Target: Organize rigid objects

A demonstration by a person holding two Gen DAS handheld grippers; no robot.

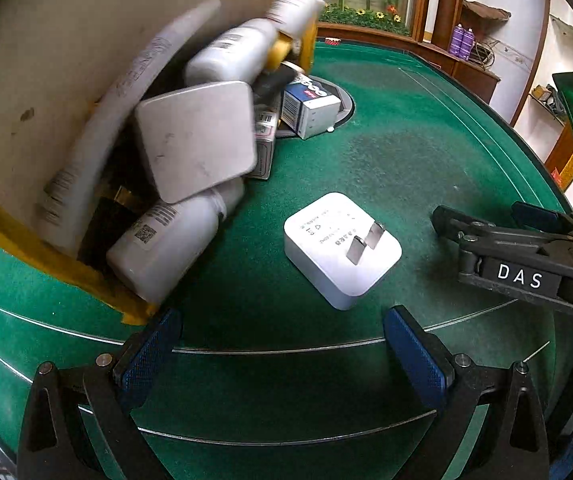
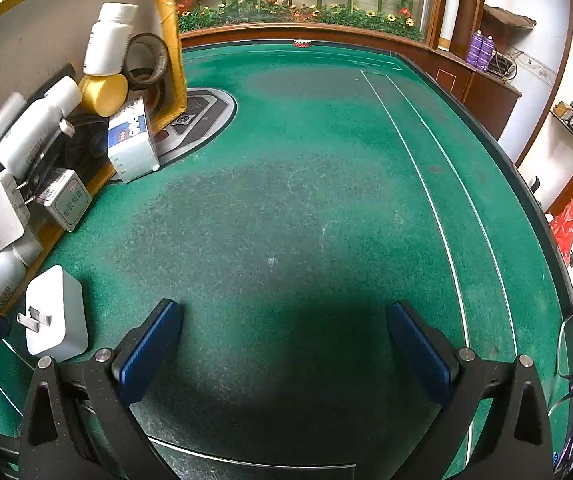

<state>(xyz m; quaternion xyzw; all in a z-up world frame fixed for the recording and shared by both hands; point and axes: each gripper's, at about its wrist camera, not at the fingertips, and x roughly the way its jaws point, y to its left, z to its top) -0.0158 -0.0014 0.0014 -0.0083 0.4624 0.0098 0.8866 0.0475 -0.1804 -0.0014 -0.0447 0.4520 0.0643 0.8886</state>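
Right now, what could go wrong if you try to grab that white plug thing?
1. The white charger lies with its metal prongs pointing up; the left gripper's fingers could catch them and tip it.
2. Things in the tilted cardboard box look loosely stacked; a bump might spill a white bottle onto the green table.

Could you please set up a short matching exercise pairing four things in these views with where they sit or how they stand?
Things:
1. white charger
2. yellow cap
3. blue-and-white carton
4. left gripper

States:
a. open, holding nothing
b. alone on the green felt, prongs up
c. in the tipped box, under a white bottle
d. leaning at the box mouth

Pairs: 1-b, 2-c, 3-d, 4-a
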